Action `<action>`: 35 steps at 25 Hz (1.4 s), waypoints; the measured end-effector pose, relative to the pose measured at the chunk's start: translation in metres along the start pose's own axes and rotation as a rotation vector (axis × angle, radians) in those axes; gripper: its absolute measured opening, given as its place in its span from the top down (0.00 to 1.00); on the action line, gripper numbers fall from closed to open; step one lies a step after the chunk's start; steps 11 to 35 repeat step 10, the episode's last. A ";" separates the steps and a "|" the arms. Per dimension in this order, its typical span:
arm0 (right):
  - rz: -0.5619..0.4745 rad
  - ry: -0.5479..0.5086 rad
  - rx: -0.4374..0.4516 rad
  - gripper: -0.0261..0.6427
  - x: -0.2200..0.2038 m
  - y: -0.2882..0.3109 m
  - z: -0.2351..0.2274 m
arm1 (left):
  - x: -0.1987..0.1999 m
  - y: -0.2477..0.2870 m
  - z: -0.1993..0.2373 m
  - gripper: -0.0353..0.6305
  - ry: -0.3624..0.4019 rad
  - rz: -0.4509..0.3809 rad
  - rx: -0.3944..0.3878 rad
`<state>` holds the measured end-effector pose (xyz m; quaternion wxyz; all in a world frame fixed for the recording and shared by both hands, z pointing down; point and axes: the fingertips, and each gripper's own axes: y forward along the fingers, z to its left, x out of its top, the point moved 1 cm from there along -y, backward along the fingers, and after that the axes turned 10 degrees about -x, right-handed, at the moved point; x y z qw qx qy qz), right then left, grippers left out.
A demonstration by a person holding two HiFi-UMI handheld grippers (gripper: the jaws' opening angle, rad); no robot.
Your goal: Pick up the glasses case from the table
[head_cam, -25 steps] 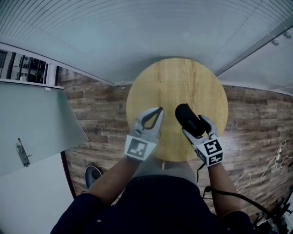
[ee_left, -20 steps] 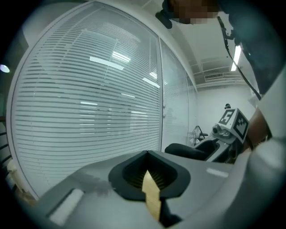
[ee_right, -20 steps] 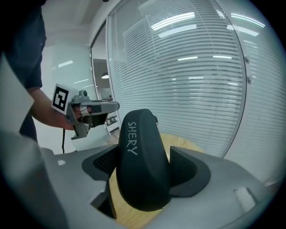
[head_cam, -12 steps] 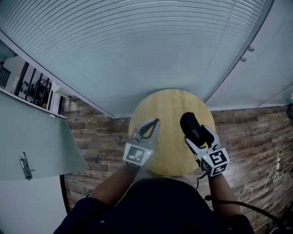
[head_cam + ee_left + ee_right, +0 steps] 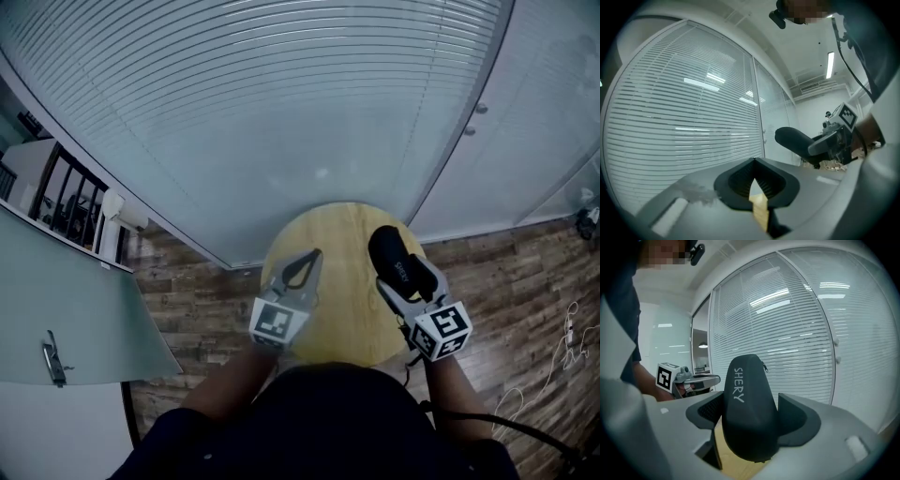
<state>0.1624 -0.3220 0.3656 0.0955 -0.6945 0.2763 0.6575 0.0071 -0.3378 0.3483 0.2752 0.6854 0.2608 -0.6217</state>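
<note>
Right gripper (image 5: pixel 752 425) clamped the glasses case (image 5: pixel 747 394) mid-body, held up over the table (image 5: pixel 342 314) near its right edge; shell looked stiff, light, slightly slick; left gripper (image 5: pixel 756 161) closed, empty.

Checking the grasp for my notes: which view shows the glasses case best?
The right gripper view: the glasses case fills the centre between the jaws, lettering and zipper readable. The head view shows it small from above; the left gripper view shows it dark, side-on.
</note>
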 end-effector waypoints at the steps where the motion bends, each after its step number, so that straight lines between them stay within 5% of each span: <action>1: -0.004 -0.008 -0.005 0.41 0.000 -0.002 0.000 | 0.001 -0.001 -0.002 0.94 0.006 0.000 -0.007; 35: 0.000 -0.010 -0.025 0.41 -0.003 -0.002 0.010 | -0.002 -0.010 0.000 0.94 0.004 0.002 -0.035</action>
